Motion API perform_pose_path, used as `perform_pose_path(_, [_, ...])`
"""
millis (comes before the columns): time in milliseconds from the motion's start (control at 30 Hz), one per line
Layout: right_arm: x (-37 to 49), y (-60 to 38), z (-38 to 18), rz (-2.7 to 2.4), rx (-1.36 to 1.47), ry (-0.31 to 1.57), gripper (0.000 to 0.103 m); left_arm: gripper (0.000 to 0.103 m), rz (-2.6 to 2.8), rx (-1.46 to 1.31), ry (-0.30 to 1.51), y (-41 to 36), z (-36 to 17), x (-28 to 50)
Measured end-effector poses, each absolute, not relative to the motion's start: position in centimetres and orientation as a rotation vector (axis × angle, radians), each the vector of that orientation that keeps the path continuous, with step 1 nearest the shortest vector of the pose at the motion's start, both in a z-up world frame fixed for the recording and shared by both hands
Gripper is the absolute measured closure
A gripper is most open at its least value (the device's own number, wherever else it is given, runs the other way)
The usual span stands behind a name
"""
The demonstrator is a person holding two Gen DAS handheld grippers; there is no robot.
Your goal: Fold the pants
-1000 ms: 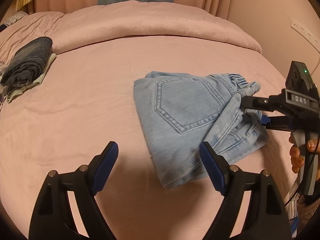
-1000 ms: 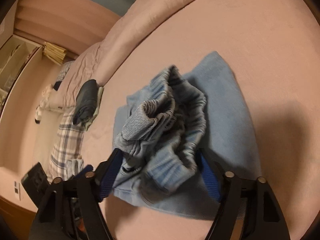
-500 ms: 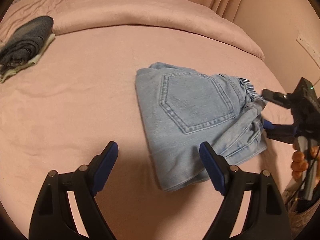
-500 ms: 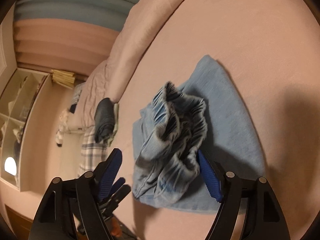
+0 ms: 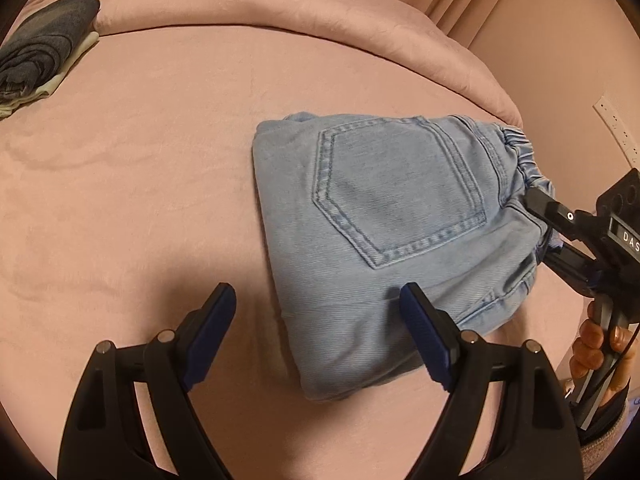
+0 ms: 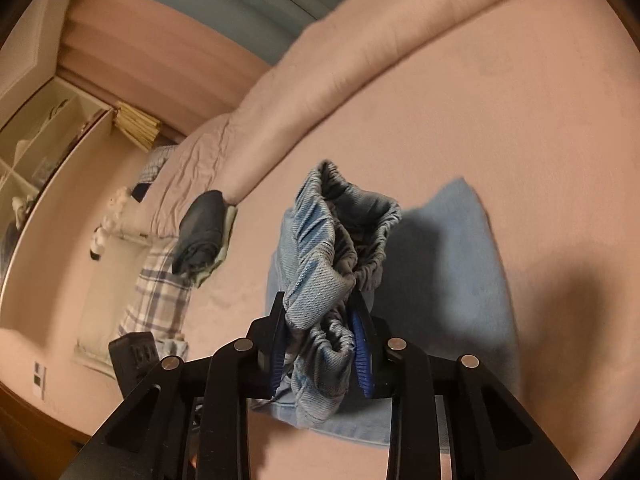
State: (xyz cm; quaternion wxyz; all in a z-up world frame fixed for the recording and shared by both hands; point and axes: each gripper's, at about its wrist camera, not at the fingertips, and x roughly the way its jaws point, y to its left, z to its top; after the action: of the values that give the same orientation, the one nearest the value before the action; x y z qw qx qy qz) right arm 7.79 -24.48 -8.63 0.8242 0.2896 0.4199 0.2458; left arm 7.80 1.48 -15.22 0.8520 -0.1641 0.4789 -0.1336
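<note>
Light blue denim pants lie folded on the pink bed, back pocket up, right of centre in the left wrist view. My left gripper is open and empty, just above the pants' near edge. My right gripper is shut on the bunched elastic waistband and holds it lifted off the bed; it also shows in the left wrist view at the pants' right end. The rest of the pants lies flat behind it.
A folded dark garment on a pale cloth lies at the far left of the bed, also visible in the right wrist view. A rolled pink duvet runs along the back. A plaid pillow lies beyond the dark garment.
My right gripper went from open around the waistband to shut on it. My left gripper moved closer to the pants and stays open.
</note>
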Motion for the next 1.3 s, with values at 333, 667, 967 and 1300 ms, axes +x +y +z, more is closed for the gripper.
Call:
perform_pose_path(333, [6.6, -28.2, -12.7, 0.407, 0.717, 0.915, 0.077, 0.018, -0.292, -0.314, 1.044, 0.7, -16.0, 8.5])
perform_pose_path(667, [6.3, -27.8, -11.0, 0.268, 0.535, 0.933, 0.056, 0.018, -0.265, -0.358, 1.049, 2.8, -16.3, 7.3])
perform_pose_path(967, [5.5, -22.4, -4.9, 0.371, 0.224, 0.804, 0.055, 0.029, -0.324, -0.444, 1.069, 2.5, -16.7, 7.5])
perform_pose_path(1300, [6.9, -20.0, -10.9, 0.321, -0.044, 1.030, 0.068, 0.038, -0.396, -0.492, 1.074, 1.8, -18.5, 7.0])
